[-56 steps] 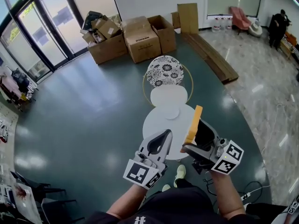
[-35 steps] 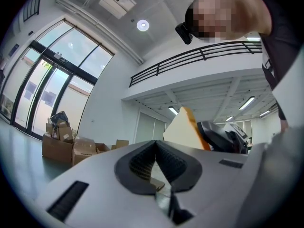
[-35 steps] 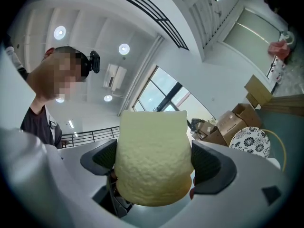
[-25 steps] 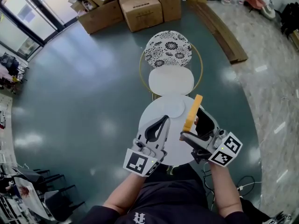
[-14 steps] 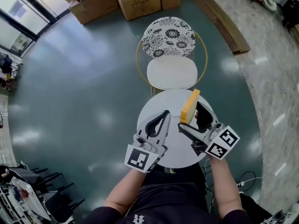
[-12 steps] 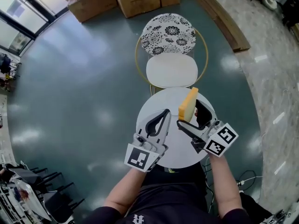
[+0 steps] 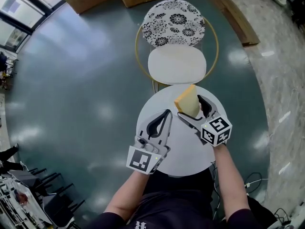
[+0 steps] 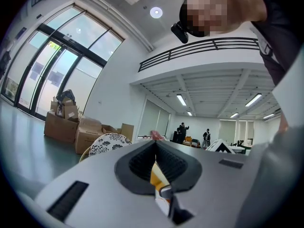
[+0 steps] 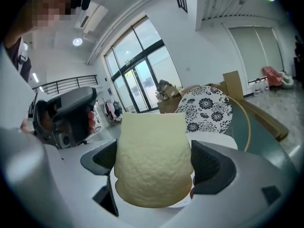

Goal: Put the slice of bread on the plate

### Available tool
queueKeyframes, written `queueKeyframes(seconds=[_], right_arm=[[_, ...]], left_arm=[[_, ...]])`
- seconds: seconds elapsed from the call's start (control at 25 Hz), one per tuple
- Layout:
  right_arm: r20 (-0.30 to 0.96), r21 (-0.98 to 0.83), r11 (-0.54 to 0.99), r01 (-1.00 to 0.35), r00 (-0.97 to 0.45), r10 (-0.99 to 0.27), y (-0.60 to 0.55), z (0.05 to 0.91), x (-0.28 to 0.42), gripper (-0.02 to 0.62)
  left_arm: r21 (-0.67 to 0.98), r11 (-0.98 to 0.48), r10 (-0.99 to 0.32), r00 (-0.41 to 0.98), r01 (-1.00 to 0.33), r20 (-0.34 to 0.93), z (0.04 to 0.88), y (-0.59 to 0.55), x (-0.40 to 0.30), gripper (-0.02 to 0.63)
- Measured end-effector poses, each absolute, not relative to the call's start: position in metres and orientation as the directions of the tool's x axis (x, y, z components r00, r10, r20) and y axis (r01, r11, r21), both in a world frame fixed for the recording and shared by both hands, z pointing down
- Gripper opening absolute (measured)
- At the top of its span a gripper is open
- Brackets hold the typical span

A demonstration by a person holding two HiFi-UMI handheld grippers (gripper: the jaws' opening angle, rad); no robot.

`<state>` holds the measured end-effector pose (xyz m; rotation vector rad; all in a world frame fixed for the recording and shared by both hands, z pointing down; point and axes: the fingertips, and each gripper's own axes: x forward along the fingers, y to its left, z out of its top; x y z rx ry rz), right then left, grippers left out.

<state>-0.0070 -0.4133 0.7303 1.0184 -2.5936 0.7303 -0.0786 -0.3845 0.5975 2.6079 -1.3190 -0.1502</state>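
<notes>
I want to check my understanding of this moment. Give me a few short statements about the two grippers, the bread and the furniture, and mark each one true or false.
1. The right gripper holds the slice of bread between its jaws. True.
2. The left gripper has its jaws wide apart. False: they are together, with nothing held.
3. A chair with a flower-patterned back stands beyond the round white table. True.
4. The bread lies flat on the table. False: the gripper holds it up above the table.
</notes>
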Motion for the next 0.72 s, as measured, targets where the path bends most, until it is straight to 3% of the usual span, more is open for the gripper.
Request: queueKeyframes(seconds=[0.36,0.72], right_arm=[[0.594,-0.192,0.698,-0.690,-0.648,-0.477,-0.431,0.798,-0.014,0.492],[0.700,-0.072,0.752,-0.656,-0.570,-0.430,-0.435,0.836,-0.022,0.492]], left_arm=[[0.249,-0.556,-0.814,0.581,-0.793,0.031,0.625,-0.399,-0.085,0.008],[0.265,-0.543,-0.818,0.574,-0.796,0.048,0.643,-0.402,-0.088,0.008]])
